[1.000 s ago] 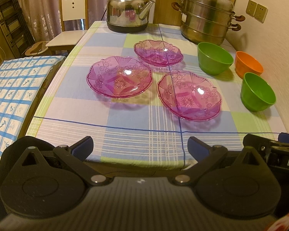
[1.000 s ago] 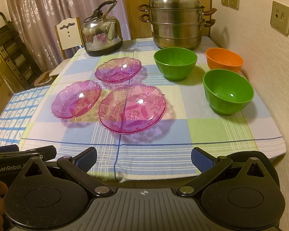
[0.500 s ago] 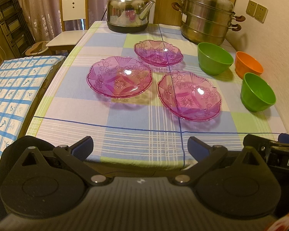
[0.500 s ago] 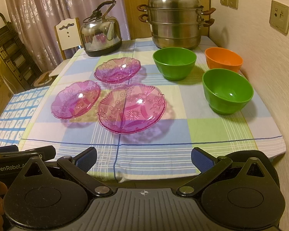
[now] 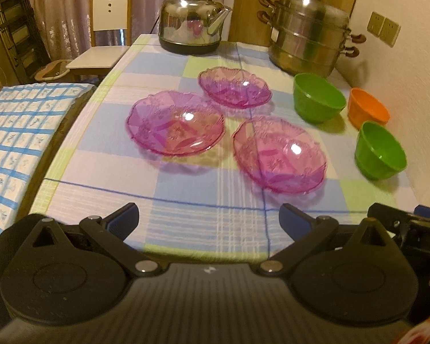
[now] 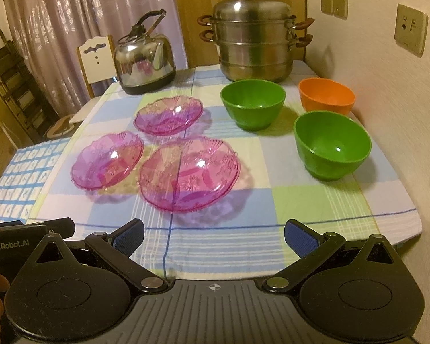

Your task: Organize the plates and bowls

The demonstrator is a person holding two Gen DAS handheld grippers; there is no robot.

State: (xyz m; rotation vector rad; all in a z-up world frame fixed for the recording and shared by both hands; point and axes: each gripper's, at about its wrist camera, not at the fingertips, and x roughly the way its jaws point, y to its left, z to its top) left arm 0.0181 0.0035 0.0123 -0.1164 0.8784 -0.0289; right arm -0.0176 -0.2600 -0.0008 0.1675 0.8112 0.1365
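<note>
Checked tablecloth (image 6: 315, 200) ahead carries three pink plates (image 6: 189, 173) mid-table and three bowls (image 6: 332, 143) along its right edge, nothing stacked yet. I'm holding left gripper (image 5: 209, 219) and right gripper (image 6: 213, 236) spread wide, empty, at the near edge; next I'd pinch a plate rim to begin stacking.

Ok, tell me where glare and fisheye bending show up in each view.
Left wrist view: bright glints on the nearest pink plate and kettle, table edge bowed. Right wrist view: glint inside the near green bowl, wall curving inward.
</note>
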